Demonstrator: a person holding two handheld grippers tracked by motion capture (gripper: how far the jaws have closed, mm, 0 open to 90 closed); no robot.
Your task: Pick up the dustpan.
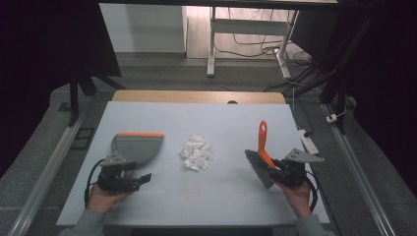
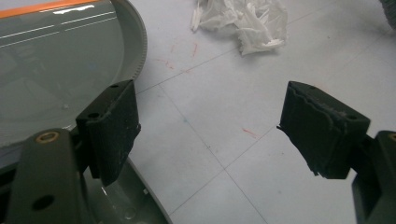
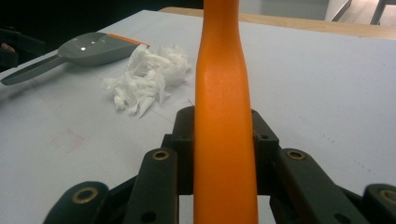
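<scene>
My right claw [image 1: 279, 173] was clenched on the brush [image 1: 262, 147], its orange handle pointing away from me. The paper scraps [image 1: 195, 153] lay mid-desk, left of the bristles; the dustpan [image 1: 137, 147] lay just beyond my released left claw [image 1: 134, 180].

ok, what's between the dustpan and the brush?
A pile of torn white paper lies on the table between dustpan and brush, seen in the high view.

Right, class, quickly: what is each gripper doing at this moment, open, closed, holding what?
Left gripper: open, holding nothing, beside the grey dustpan.
Right gripper: closed on the brush's orange handle.
</scene>
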